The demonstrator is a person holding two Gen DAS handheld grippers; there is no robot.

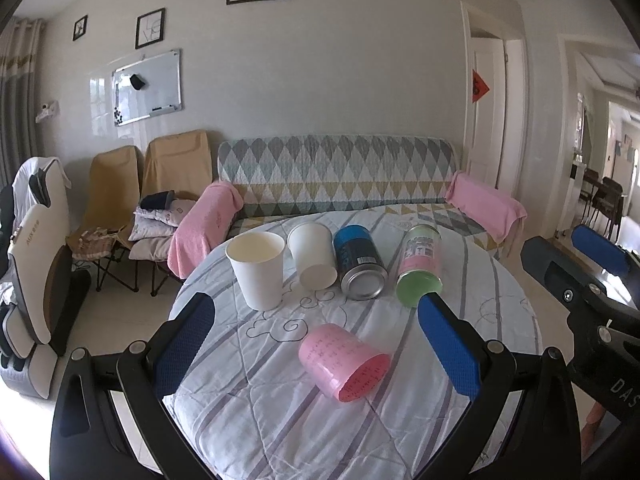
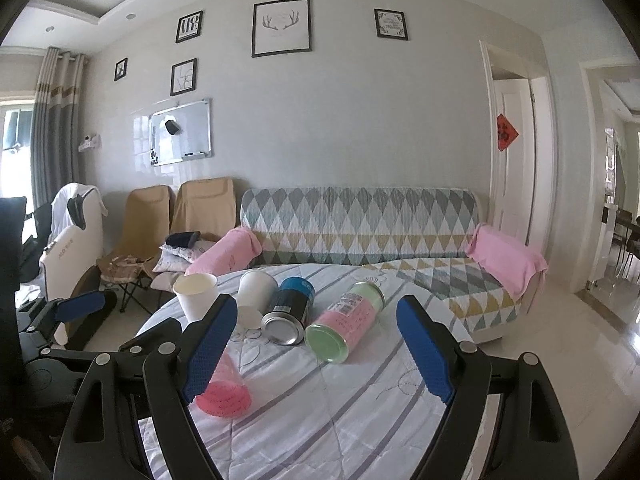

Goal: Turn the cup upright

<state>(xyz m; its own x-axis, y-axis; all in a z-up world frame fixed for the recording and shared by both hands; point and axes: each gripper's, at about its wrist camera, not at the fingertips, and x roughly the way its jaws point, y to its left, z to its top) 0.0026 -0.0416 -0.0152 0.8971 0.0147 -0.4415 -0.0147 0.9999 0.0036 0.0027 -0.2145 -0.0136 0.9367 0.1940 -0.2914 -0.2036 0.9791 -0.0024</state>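
A pink cup (image 1: pixel 343 362) lies on its side on the round table, its mouth towards me; it also shows in the right wrist view (image 2: pixel 224 394), partly behind a finger. My left gripper (image 1: pixel 316 346) is open, its blue pads on either side of the pink cup, a little short of it. My right gripper (image 2: pixel 316 348) is open and empty above the table. One white paper cup (image 1: pixel 258 270) stands upright. A second white cup (image 1: pixel 313 255), a blue can (image 1: pixel 359 262) and a green-pink container (image 1: pixel 420 266) lie on their sides behind.
The table (image 1: pixel 460 420) has a striped quilted cover. A patterned sofa (image 1: pixel 340 176) with pink towels stands behind it, folding chairs (image 1: pixel 120 196) at the left. My right gripper's body (image 1: pixel 592 280) shows at the right edge of the left wrist view.
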